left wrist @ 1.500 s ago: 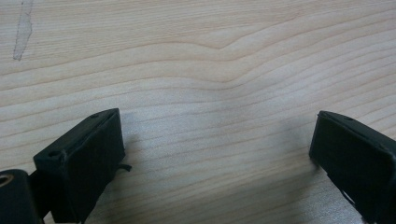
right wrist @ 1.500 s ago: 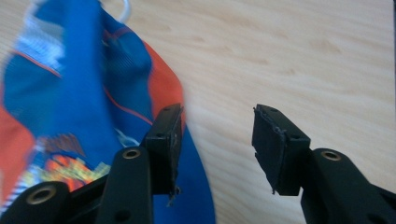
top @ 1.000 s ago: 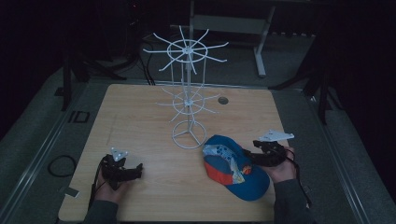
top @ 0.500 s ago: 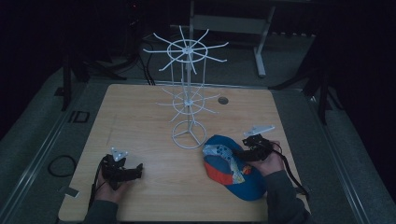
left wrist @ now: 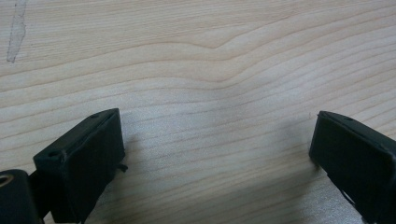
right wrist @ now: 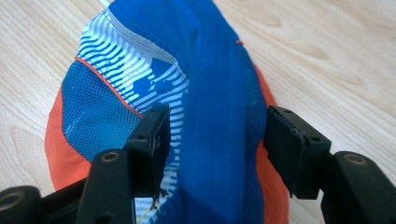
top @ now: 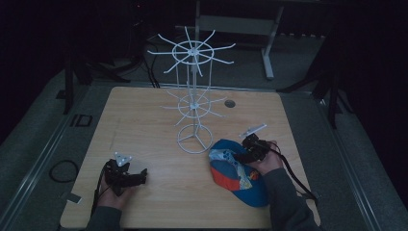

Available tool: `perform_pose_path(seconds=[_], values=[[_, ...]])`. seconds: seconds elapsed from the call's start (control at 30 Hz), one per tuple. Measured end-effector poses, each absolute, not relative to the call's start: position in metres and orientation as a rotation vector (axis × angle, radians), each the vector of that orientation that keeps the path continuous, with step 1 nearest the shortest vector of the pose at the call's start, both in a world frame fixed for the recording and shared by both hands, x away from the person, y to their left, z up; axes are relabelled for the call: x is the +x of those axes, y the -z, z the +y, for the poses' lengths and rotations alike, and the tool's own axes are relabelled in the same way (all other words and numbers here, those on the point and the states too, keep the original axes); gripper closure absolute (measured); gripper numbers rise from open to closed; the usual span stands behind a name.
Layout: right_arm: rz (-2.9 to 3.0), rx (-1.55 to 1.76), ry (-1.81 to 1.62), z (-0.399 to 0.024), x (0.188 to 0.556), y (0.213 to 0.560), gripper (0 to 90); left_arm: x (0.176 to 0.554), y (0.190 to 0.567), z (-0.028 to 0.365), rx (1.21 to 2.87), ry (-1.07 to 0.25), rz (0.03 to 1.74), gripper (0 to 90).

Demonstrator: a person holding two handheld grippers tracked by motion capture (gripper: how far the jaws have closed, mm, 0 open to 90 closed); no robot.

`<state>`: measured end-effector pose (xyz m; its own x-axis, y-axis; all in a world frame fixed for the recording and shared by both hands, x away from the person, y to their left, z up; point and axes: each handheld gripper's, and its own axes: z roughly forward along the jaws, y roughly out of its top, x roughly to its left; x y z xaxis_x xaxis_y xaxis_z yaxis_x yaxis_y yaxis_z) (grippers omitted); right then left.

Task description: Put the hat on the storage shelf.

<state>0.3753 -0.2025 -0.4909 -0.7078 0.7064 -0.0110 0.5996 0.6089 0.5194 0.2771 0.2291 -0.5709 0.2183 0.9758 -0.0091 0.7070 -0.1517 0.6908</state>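
Dim room, pale wood counter point(top: 144, 120); cap point(right wrist: 205, 93) lies by the rack point(top: 192, 96); right tongs point(right wrist: 215, 140), closing, straddle its crown, not yet pinching; thin fabric could slip; left tongs point(left wrist: 215, 154) gape empty.

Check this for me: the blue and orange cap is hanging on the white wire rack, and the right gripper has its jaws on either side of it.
Wrong in one respect. The cap is not on the white wire rack; the high view shows it lying on the table beside the rack's base. The rest stands: the right gripper view shows the right gripper with its jaws either side of the cap.
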Motion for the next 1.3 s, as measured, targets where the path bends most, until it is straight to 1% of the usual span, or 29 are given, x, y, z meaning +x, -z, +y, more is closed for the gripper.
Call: perform_pose_path(seconds=[0.07, 0.13, 0.17, 0.2, 0.23, 0.27, 0.3, 0.73, 1.0, 1.3], values=[[2.663, 1.093, -0.659, -0.196, 0.383, 0.496, 44.1, 0.277, 0.571, 0.229, 1.927, -0.611, 1.549, 3.2], [2.696, 1.097, -0.620, -0.193, 0.387, 0.500, 50.8, 0.277, 0.571, 0.229, 1.928, -0.610, 1.548, 3.2], [2.696, 1.097, -0.620, -0.193, 0.387, 0.500, 50.8, 0.277, 0.571, 0.229, 1.928, -0.610, 1.548, 3.2], [2.713, 1.101, -0.609, -0.192, 0.389, 0.502, 58.7, 0.277, 0.571, 0.229, 1.930, -0.610, 1.546, 3.2], [2.752, 1.116, -0.605, -0.192, 0.391, 0.504, 78.7, 0.277, 0.571, 0.229, 1.930, -0.610, 1.546, 3.2], [2.752, 1.117, -0.611, -0.192, 0.391, 0.504, 85.7, 0.277, 0.571, 0.229, 1.930, -0.610, 1.546, 3.2], [2.749, 1.107, -0.627, -0.193, 0.390, 0.502, 87.8, 0.277, 0.571, 0.229, 1.930, -0.610, 1.546, 3.2], [2.694, 1.048, -0.749, -0.210, 0.375, 0.476, 88.4, 0.277, 0.571, 0.229, 1.933, -0.608, 1.542, 3.2], [2.669, 1.038, -0.795, -0.218, 0.372, 0.466, 88.4, 0.277, 0.571, 0.229, 1.935, -0.607, 1.539, 3.2], [2.613, 1.040, -0.878, -0.233, 0.370, 0.447, 88.4, 0.277, 0.571, 0.229, 1.934, -0.607, 1.540, 3.2]])
